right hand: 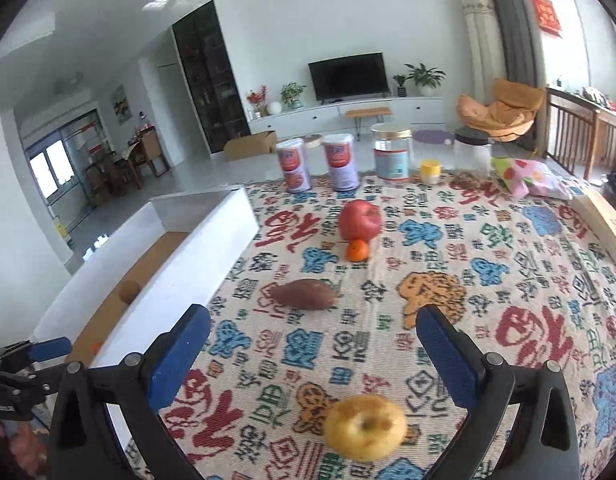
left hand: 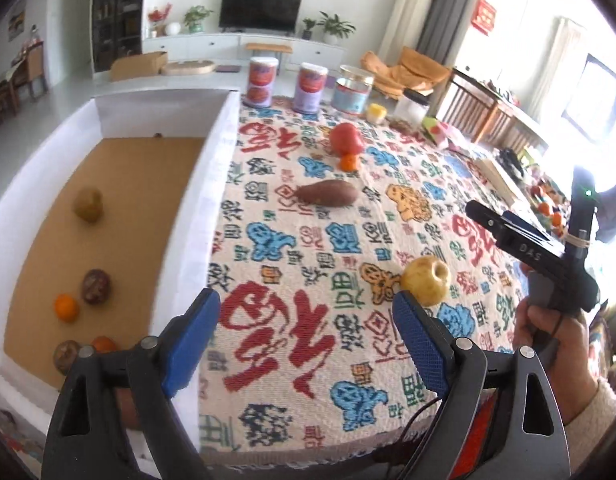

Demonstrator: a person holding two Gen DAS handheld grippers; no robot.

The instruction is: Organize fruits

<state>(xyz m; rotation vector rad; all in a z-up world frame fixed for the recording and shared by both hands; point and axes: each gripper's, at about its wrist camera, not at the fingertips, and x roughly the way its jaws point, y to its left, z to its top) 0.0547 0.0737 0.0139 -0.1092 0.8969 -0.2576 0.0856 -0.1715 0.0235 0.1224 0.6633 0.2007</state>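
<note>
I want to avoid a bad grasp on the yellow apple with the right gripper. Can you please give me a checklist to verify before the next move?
1. Right gripper open: ok, jaws spread wide.
2. Yellow apple between the jaws: ok, it lies centred, close to the camera.
3. Apple free of neighbours: ok, sweet potato lies apart.
4. Left gripper out of the way: ok, open and empty near the box wall.
5. Room in the white box: ok, bare floor among the fruits inside.
6. Height above the tablecloth: cannot tell.
</note>
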